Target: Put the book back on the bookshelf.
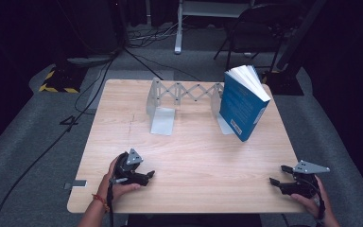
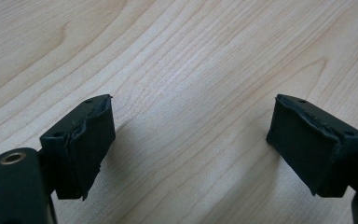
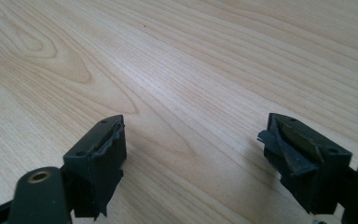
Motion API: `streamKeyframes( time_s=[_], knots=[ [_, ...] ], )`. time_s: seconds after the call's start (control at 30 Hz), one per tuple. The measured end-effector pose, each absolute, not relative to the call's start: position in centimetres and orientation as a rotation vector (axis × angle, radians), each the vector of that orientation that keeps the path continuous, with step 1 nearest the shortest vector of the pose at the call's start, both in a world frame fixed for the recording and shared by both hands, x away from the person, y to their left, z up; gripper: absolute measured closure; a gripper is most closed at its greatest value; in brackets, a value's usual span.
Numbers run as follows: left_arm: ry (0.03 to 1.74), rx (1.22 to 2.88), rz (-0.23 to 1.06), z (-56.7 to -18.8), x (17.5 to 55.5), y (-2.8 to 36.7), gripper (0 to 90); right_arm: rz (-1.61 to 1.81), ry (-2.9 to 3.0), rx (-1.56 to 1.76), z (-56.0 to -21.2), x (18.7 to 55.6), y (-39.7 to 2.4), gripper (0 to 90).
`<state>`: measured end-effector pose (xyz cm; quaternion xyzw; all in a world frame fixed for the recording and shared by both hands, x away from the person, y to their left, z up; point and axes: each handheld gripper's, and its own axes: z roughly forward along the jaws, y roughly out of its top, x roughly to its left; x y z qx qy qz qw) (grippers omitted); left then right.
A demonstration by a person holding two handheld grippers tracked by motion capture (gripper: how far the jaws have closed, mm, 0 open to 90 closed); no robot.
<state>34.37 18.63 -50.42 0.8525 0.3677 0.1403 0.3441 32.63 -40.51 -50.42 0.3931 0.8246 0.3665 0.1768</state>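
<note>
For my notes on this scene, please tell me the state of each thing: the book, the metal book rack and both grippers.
Blue book: closed, standing tilted, leaning against the rack's right end, pages up.
Expandable metal book rack: stretched open, upright on the table, nothing between its ends.
Left gripper: open, empty, low over the table.
Right gripper: open, empty, low over the table.

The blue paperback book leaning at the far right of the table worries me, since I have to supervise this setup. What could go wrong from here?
1. The blue paperback book stands tilted on one corner against the silver expanding metal book rack; a nudge might topple it.
2. It sits near the light wooden table's right edge and could fall off.
3. The right gripper's pads look torn, so its grip may slip.
</note>
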Motion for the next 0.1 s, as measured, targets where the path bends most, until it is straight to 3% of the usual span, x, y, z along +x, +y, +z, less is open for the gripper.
streamKeyframes(
  time_s=[0.1],
  knots=[
    [0.956,2.213,0.367,-50.43,34.36,18.63,14.7,1.037,2.334,1.113,-50.42,32.63,-40.51,21.0]
  ],
)
